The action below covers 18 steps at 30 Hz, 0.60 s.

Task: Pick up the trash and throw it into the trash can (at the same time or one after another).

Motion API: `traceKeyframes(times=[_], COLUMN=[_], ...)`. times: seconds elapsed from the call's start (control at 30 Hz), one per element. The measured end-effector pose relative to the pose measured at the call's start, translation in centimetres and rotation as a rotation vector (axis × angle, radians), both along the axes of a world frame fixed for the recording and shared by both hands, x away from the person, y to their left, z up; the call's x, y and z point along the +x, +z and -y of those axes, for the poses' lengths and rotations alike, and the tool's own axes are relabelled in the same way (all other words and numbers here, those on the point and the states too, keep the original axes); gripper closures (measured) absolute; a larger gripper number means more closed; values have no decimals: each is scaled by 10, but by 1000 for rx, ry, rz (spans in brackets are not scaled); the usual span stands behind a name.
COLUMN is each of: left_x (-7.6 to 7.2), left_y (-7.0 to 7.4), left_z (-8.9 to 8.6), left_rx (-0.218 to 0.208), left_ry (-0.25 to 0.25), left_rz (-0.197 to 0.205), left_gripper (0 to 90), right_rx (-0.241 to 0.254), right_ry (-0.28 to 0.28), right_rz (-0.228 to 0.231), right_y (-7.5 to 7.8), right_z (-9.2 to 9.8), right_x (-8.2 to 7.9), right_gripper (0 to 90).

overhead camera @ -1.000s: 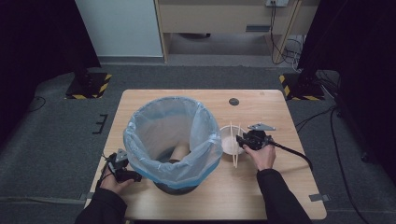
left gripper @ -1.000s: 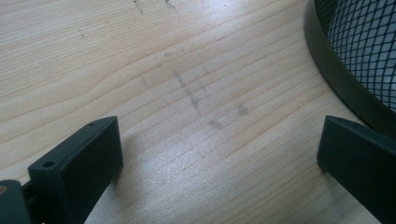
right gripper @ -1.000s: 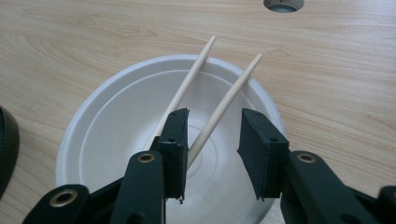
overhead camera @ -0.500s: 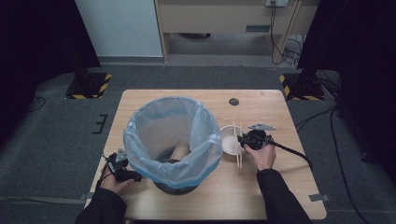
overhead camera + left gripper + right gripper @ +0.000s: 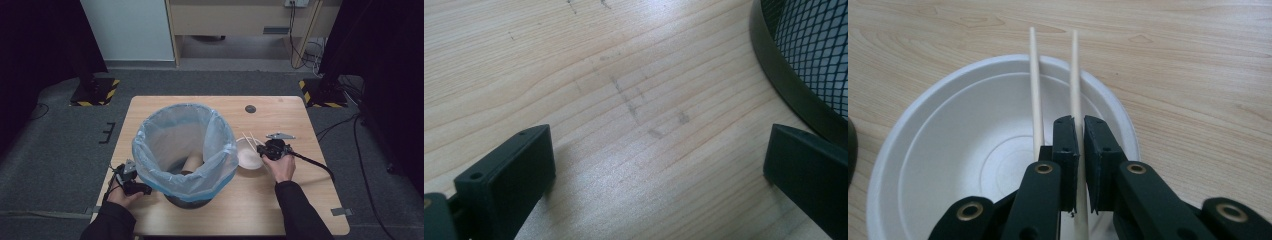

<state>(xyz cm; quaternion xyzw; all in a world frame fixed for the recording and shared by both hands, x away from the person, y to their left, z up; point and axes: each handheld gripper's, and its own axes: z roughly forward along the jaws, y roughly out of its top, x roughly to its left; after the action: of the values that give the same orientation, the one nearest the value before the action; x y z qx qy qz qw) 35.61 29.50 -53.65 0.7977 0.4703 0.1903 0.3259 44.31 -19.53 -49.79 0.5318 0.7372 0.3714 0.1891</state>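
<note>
while one chopstick sits clamped between the jaws, the other chopstick lies just outside.

No readable text, label, brand, number or sign appears on anything in these pictures.

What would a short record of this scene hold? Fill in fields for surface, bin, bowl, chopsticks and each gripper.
surface: wooden table
bin: black mesh bin lined with a pale blue bag
bowl: white bowl, right of the bin
chopsticks: two chopsticks lying across the bowl
right gripper: jaws just closed on one chopstick
left gripper: open over bare wood beside the bin
</note>
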Motion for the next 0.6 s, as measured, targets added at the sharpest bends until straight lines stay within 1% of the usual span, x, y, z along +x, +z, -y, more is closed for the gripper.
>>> traceKeyframes(times=[0.4,0.6], left_x=[0,0], left_y=[0,0], left_z=[0,0], left_rx=[0,-1], left_ry=[0,0], left_rz=[0,0], left_gripper=[0,0], right_rx=[-7,-23], right_ry=[5,17], right_rz=[1,1], right_y=[-1,0], right_z=[-1,0], right_x=[0,0], right_gripper=[847,856])
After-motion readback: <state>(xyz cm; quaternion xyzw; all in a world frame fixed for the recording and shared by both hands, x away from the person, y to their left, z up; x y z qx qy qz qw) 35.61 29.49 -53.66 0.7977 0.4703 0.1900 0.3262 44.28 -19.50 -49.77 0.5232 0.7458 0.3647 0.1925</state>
